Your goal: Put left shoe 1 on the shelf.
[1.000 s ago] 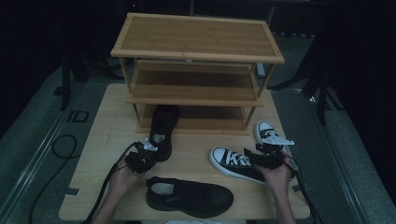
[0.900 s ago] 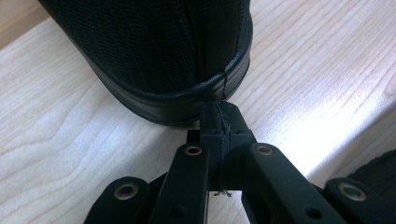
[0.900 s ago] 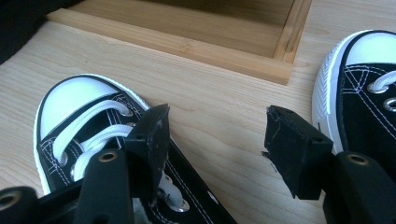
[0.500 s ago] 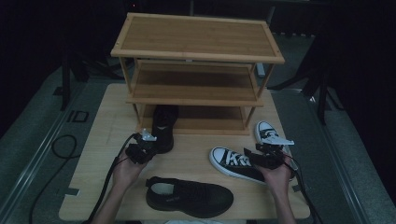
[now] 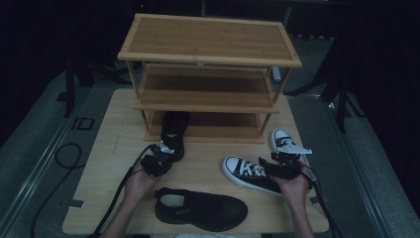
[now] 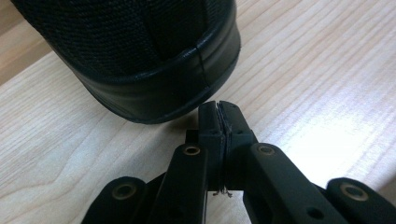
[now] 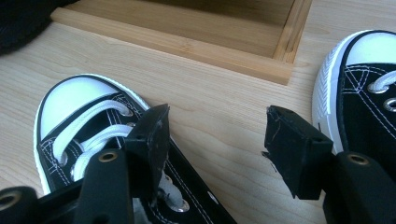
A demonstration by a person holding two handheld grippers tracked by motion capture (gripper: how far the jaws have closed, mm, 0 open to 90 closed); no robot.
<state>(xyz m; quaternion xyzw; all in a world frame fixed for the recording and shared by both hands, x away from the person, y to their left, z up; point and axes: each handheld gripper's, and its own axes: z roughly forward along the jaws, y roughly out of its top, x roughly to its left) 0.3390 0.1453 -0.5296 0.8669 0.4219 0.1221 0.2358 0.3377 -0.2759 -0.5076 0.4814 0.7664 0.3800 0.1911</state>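
The left tongs [image 5: 163,157] are held low over the wooden surface [image 5: 109,148], carried by the left hand [image 5: 139,179], whose forearm enters from the bottom edge and angles up and to the right. In the left gripper view the tongs [image 6: 219,108] are seen pressed together with nothing between them, their tips just short of the rubber-rimmed heel of a black slip-on shoe [image 6: 140,51]. That shoe [image 5: 174,134] lies with its toe under the lowest tier of the bamboo shoe rack [image 5: 210,54] and its heel out on the surface.

The right tongs [image 5: 277,163] are held by the right hand [image 5: 292,184], the forearm rising almost straight from the bottom edge. In the right gripper view the tongs [image 7: 215,140] are seen spread wide and empty: one jaw hangs over the laces of a black-and-white canvas sneaker [image 7: 88,135], the other stands beside the toe of a second sneaker [image 7: 364,98].

A second black shoe [image 5: 200,208] lies on its sole near the front edge, between the two forearms.
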